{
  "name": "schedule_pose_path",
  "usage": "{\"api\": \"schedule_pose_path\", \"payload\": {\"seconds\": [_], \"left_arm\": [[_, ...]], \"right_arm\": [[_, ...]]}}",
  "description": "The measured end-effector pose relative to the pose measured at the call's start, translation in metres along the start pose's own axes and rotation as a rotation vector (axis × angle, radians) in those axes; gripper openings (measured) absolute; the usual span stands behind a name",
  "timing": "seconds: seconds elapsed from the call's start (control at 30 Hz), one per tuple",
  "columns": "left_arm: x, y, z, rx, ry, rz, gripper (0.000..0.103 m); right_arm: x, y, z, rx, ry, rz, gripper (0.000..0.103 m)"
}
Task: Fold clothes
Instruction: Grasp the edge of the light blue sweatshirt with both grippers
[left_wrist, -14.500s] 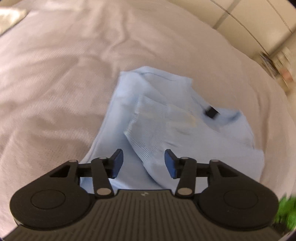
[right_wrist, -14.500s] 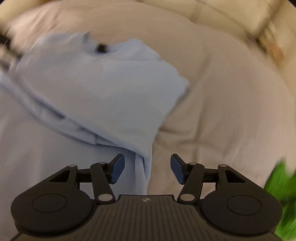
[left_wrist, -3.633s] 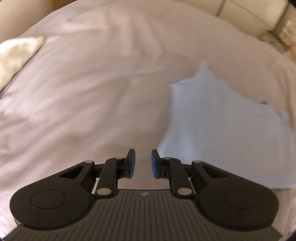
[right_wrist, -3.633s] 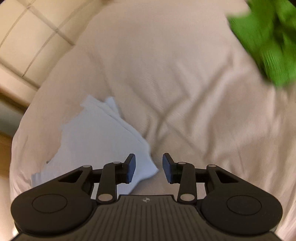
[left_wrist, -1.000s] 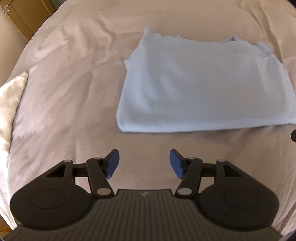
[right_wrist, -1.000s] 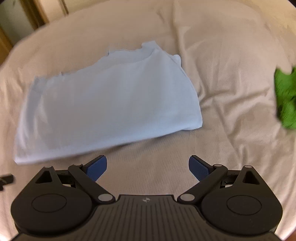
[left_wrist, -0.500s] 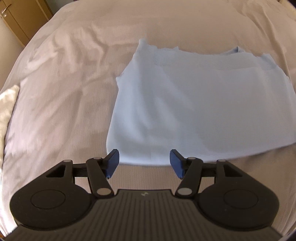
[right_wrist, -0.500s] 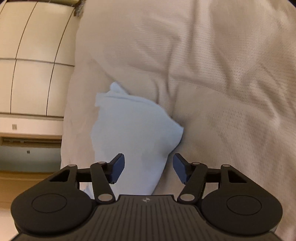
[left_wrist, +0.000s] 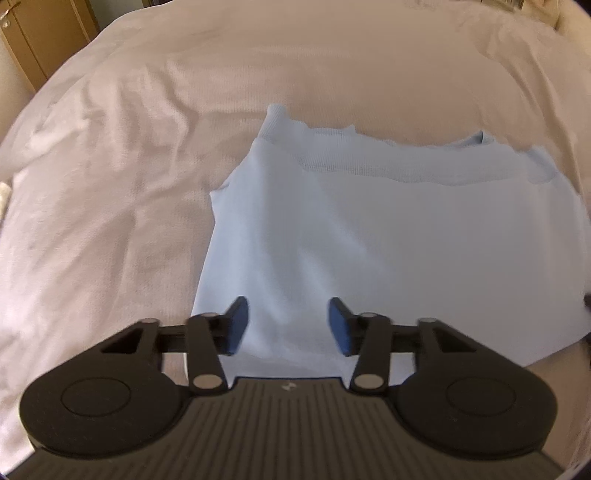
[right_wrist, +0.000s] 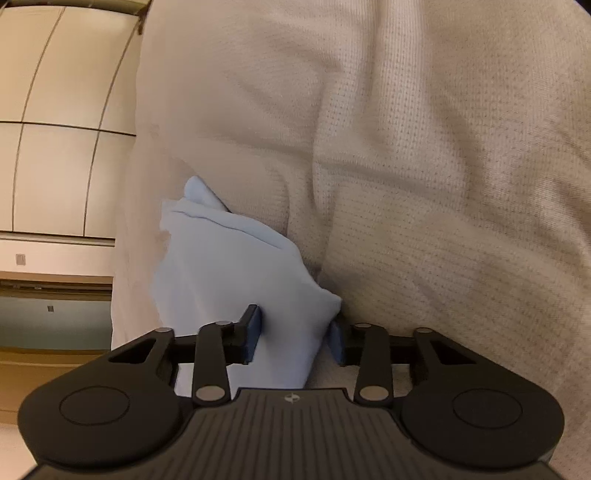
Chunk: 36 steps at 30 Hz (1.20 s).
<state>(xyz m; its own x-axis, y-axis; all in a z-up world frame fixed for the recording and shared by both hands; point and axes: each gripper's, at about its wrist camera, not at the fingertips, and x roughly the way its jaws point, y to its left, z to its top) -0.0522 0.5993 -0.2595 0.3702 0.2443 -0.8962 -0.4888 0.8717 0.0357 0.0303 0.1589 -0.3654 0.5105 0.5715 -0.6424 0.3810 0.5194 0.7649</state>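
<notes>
A light blue garment (left_wrist: 388, 236) lies folded into a flat rectangle on the beige bedspread (left_wrist: 110, 147). My left gripper (left_wrist: 286, 325) is open, its blue pads straddling the garment's near left edge. In the right wrist view the same light blue garment (right_wrist: 229, 266) runs away from me, seen from its end. There my right gripper (right_wrist: 293, 338) is open too, with the garment's near corner lying between its fingers; the right pad (right_wrist: 336, 341) sits just past the corner's tip. Neither gripper pinches the cloth.
The bedspread (right_wrist: 443, 184) is creased into soft ridges around the garment. A wooden door (left_wrist: 40, 48) stands at the far left. Pale wall panels (right_wrist: 55, 110) rise beyond the bed's edge in the right wrist view.
Both grippers have come in closer to the garment over the last second. The left now straddles its near edge; the right swung to the garment's end, narrowed its wide opening, and has the corner between its fingers.
</notes>
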Motion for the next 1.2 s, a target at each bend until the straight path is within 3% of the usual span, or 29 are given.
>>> {"api": "schedule_pose_path", "payload": {"seconds": [0.07, 0.13, 0.27, 0.37, 0.47, 0.57, 0.6, 0.73, 0.83, 0.93, 1.03, 1.07, 1.1, 1.17, 1.2], "left_arm": [[0.007, 0.007, 0.0, -0.006, 0.003, -0.024, 0.021], [0.018, 0.013, -0.001, 0.004, 0.02, -0.03, 0.021], [0.042, 0.021, -0.006, 0.037, 0.064, -0.026, 0.021], [0.035, 0.028, -0.001, 0.056, 0.033, -0.076, 0.021], [0.032, 0.041, 0.004, 0.076, 0.022, -0.102, 0.021], [0.031, 0.064, 0.007, 0.029, 0.049, -0.168, 0.021], [0.03, 0.072, 0.007, 0.01, 0.055, -0.191, 0.021], [0.021, 0.102, 0.006, -0.063, 0.068, -0.278, 0.017], [0.015, 0.125, 0.005, -0.118, 0.078, -0.343, 0.016], [0.011, 0.146, 0.004, -0.173, 0.088, -0.399, 0.016], [0.012, 0.16, 0.0, -0.213, 0.105, -0.424, 0.015], [0.013, 0.161, -0.002, -0.215, 0.111, -0.429, 0.016], [0.013, 0.161, -0.004, -0.215, 0.114, -0.439, 0.016], [0.014, 0.161, -0.006, -0.215, 0.118, -0.464, 0.016], [0.017, 0.159, -0.005, -0.218, 0.121, -0.478, 0.016]], "right_arm": [[-0.004, 0.004, -0.004, -0.028, -0.014, 0.001, 0.026], [-0.006, 0.013, -0.007, -0.09, -0.028, -0.026, 0.025], [-0.001, 0.04, -0.013, -0.205, -0.048, -0.143, 0.022], [-0.004, 0.076, -0.027, -0.329, -0.09, -0.238, 0.017], [-0.005, 0.13, -0.067, -0.669, -0.192, -0.352, 0.015], [0.008, 0.173, -0.121, -1.023, -0.271, -0.45, 0.014], [0.01, 0.184, -0.137, -1.108, -0.289, -0.444, 0.014], [0.013, 0.229, -0.213, -1.369, -0.312, -0.285, 0.013], [0.022, 0.245, -0.276, -1.552, -0.245, -0.17, 0.013], [0.054, 0.241, -0.334, -1.681, -0.108, -0.107, 0.013], [0.091, 0.213, -0.375, -1.765, 0.089, -0.147, 0.016], [0.101, 0.205, -0.386, -1.801, 0.146, -0.186, 0.023], [0.1, 0.203, -0.391, -1.822, 0.145, -0.189, 0.029], [0.094, 0.201, -0.4, -1.86, 0.128, -0.185, 0.058], [0.088, 0.204, -0.396, -1.831, 0.134, -0.17, 0.061]]}}
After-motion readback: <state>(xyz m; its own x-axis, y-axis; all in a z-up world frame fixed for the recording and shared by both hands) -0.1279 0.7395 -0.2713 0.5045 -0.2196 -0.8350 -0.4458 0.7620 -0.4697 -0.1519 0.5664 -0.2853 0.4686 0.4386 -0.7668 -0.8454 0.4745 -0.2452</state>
